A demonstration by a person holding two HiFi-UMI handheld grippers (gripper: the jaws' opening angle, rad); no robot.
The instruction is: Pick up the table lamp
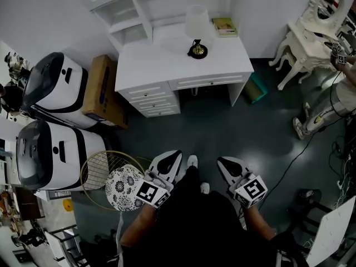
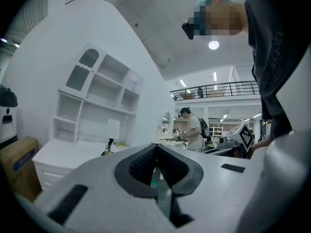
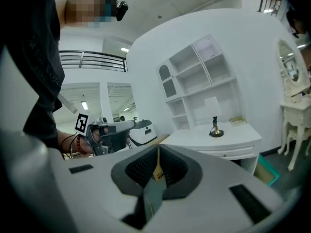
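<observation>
1. The left tool has its jaws closed, tip to tip, with nothing between them. It is held low in front of the person's body and points level toward the far wall.
2. The right tool is narrow as well. Its jaws meet with nothing gripped, and it sits just beside the left one, well apart from the furniture.
3. Under both tools is a dark floor. A round wire-framed chair with a patterned cushion stands near the left tool.
4. The table lamp stands upright on the white surface across the floor. It has a pale shade over a dark stem and a round base, and neither tool touches it.
5. A book lies near the lamp, toward the wall corner.
6. A white shelf unit rises behind the surface.
7. A cardboard box leans beside the drawers, with two white-and-black machines next to it.
8. A white dressing table with an oval mirror stands at the far right, and another person is beside it.
</observation>
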